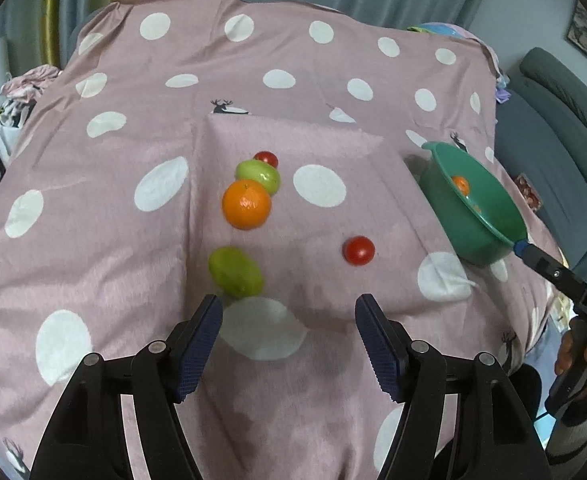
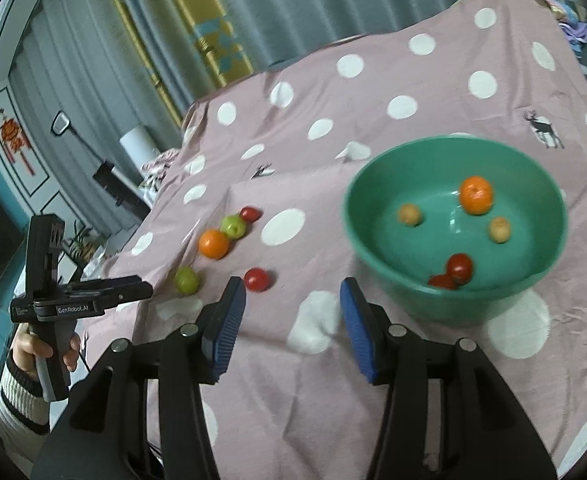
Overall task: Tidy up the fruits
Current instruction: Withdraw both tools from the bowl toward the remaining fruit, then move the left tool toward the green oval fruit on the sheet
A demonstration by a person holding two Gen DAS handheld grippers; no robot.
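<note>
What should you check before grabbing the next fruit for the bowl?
1. Left gripper open and empty: ok.
2. Right gripper open and empty: ok.
3. Fruit within easy approach: ok, the near green fruit lies just ahead of the left gripper, apart from the others.
4. Room in the bowl: ok, it holds a few fruits with bare floor left.
5. Bowl sits steady: cannot tell, the cloth under it is soft and it looks tilted in the left view.
6. Fruit left to move: ok, five on the cloth, including the orange.
</note>
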